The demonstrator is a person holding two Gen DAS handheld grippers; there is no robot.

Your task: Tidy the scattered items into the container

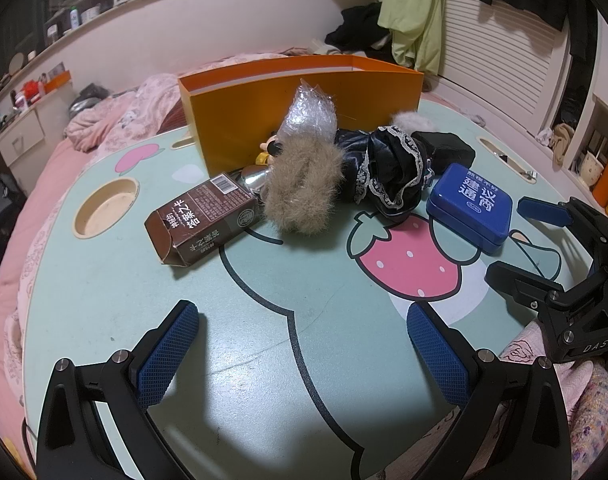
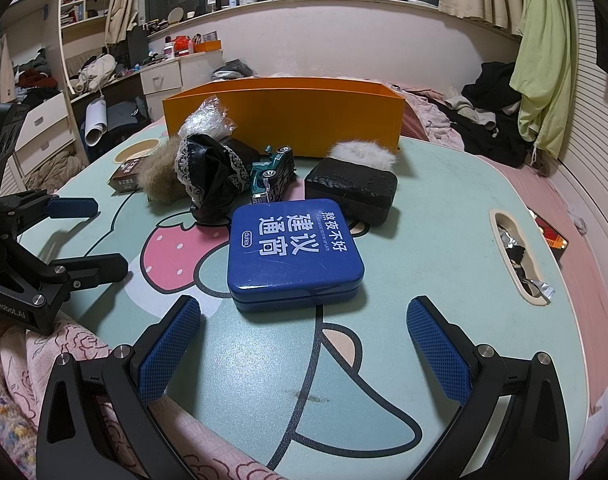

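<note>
Counts on the bench: one container, nine loose items, two grippers.

One orange container (image 2: 283, 114) stands at the far edge of the bench (image 2: 424, 240). One blue tin (image 2: 293, 252), one black box (image 2: 350, 190), one brown carton (image 1: 203, 222), one toy car (image 2: 271, 172), one black lace-trimmed garment (image 2: 209, 170), one crinkled clear wrapper (image 1: 312, 114), one silver object (image 1: 255, 178). Two fur pieces: one tan (image 1: 304, 196), one white (image 2: 362, 154). Two grippers, left gripper (image 1: 304, 356) and right gripper (image 2: 304, 354), at the near edge.

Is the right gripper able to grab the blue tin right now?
Probably yes. The right gripper is open, and the blue tin lies flat just ahead of it on the table, with nothing in between.
</note>
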